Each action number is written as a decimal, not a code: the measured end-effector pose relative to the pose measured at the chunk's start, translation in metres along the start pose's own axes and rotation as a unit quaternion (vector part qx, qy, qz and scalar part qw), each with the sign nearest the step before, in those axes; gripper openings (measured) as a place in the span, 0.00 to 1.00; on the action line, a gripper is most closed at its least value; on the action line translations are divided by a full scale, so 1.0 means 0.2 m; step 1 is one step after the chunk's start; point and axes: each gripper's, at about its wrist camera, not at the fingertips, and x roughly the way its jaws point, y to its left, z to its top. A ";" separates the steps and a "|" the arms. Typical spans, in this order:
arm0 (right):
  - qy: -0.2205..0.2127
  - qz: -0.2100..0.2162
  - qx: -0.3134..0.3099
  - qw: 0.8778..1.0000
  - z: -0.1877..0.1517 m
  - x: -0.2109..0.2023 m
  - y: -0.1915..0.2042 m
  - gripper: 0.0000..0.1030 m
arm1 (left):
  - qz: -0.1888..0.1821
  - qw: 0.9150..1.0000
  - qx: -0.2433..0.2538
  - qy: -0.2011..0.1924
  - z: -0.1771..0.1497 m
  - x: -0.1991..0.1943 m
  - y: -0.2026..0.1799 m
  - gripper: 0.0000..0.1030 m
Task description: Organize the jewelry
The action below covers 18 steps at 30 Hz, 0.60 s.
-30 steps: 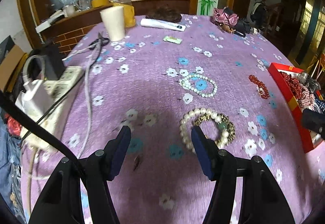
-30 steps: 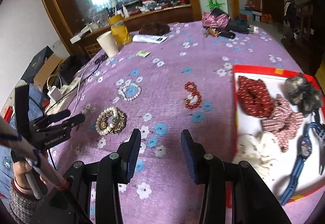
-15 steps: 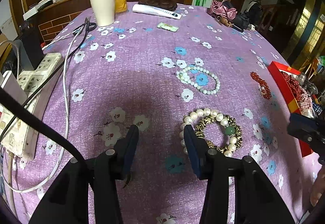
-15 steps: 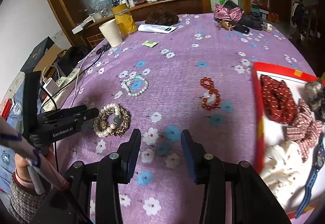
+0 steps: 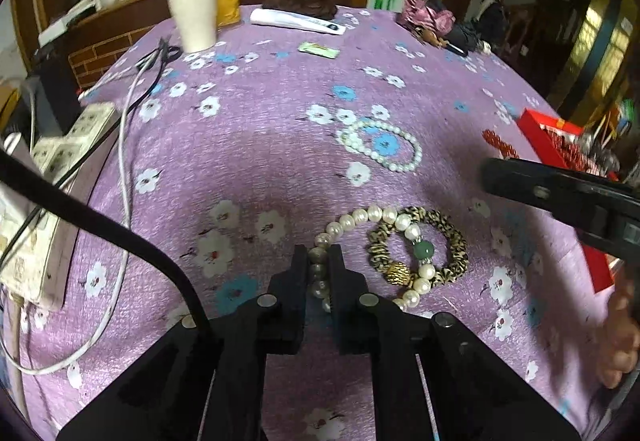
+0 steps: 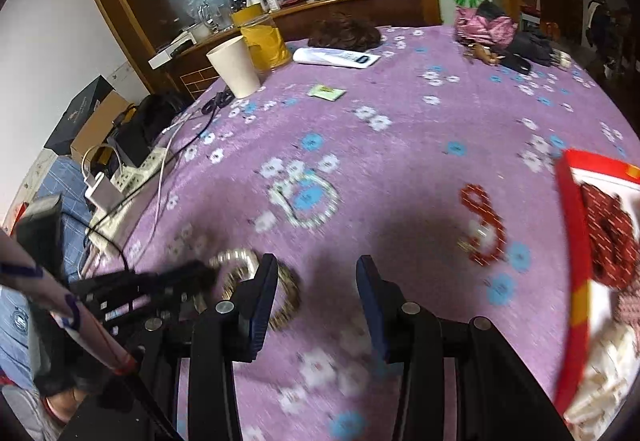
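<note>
Pearl bracelet [image 5: 362, 219] pinched by left gripper [image 5: 319, 265]; red tray [image 6: 576, 281] holds scrunchies [image 6: 610, 237].

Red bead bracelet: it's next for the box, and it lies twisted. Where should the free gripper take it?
The red bead bracelet lies flat in a figure-eight; I'd bring the right gripper straight down, pinching one outer loop's strand.
</note>
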 end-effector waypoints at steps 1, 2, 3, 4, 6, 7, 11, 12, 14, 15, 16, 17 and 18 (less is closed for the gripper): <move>0.002 -0.002 -0.004 1.000 0.02 0.03 0.02 0.43 | -0.002 1.000 -0.003 0.000 0.00 0.00 0.01 0.09; 0.004 -0.007 -0.010 1.000 0.04 0.07 0.04 0.43 | -0.004 1.000 -0.008 0.000 0.00 0.00 0.03 0.09; 0.009 -0.014 -0.014 1.000 0.06 0.12 0.05 0.43 | -0.004 1.000 -0.011 0.000 0.00 0.00 0.04 0.09; 0.016 -0.019 -0.016 1.000 0.07 0.17 0.06 0.43 | -0.006 1.000 -0.014 0.003 0.00 0.00 0.05 0.09; 0.028 -0.028 -0.019 0.999 0.09 0.25 0.07 0.43 | -0.009 1.000 -0.015 0.003 0.00 0.01 0.05 0.09; 0.034 -0.033 -0.021 0.999 0.10 0.29 0.06 0.43 | -0.009 1.000 -0.013 0.003 0.00 0.01 0.05 0.09; 0.028 -0.051 -0.043 0.997 0.11 0.34 0.08 0.42 | -0.008 1.000 -0.002 0.003 0.01 0.02 0.03 0.09; 0.030 -0.055 -0.051 0.997 0.12 0.35 0.09 0.39 | -0.008 1.000 -0.001 0.003 0.01 0.02 0.03 0.09; 0.036 -0.056 -0.071 0.995 0.12 0.37 0.12 0.14 | -0.013 1.000 -0.002 0.001 0.01 0.01 0.04 0.09; 0.037 -0.055 -0.075 0.995 0.12 0.36 0.13 0.11 | -0.015 1.000 -0.003 -0.003 0.01 0.00 0.04 0.09; 0.036 -0.051 -0.080 0.995 0.11 0.36 0.14 0.09 | -0.017 1.000 -0.006 -0.007 0.01 -0.01 0.05 0.09; 0.032 -0.048 -0.085 0.995 0.11 0.34 0.15 0.06 | -0.021 1.000 -0.010 -0.014 0.01 -0.02 0.05 0.09; 0.033 -0.046 -0.087 0.995 0.11 0.33 0.16 0.00 | -0.025 0.999 -0.014 -0.019 0.01 -0.03 0.06 0.09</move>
